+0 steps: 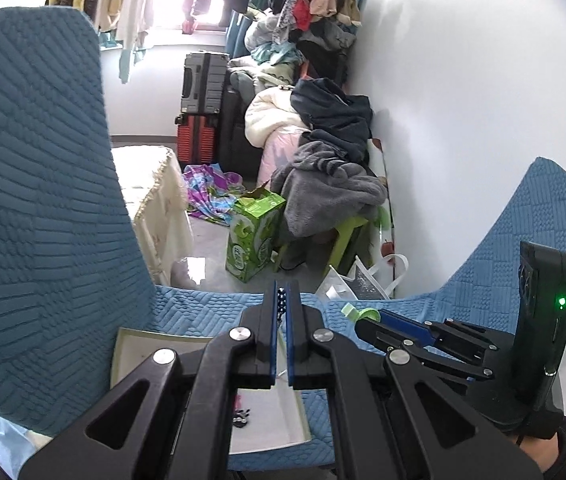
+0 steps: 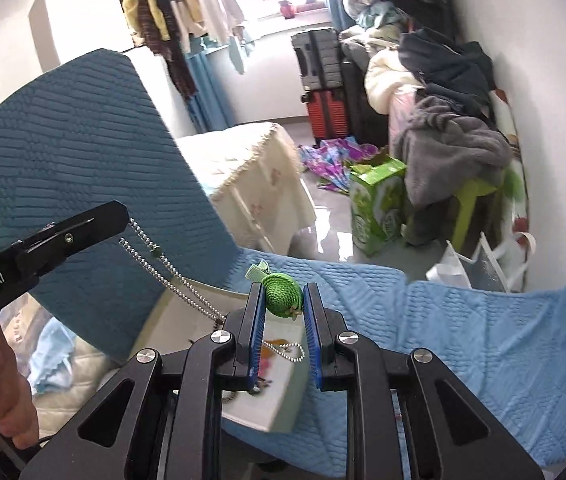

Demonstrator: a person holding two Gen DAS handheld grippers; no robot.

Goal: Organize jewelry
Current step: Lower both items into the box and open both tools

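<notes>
Black hand-held gripper (image 2: 283, 320), blue ribbed pads (image 2: 258, 336), silver pivot screws (image 2: 221, 336).

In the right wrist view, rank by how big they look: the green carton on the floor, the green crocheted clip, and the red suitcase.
1. green carton
2. red suitcase, though it stands farther off, so its true size may be larger
3. green crocheted clip, smallest despite being nearest

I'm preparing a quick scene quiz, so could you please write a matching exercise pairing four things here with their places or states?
Things:
1. bead chain
2. green crocheted clip
3. white tray
4. green carton

Places or states:
A. standing on the floor
B. between the right gripper fingers
C. hanging from the left gripper
D. lying on the blue cover

Pairs: 1-C, 2-B, 3-D, 4-A
</notes>
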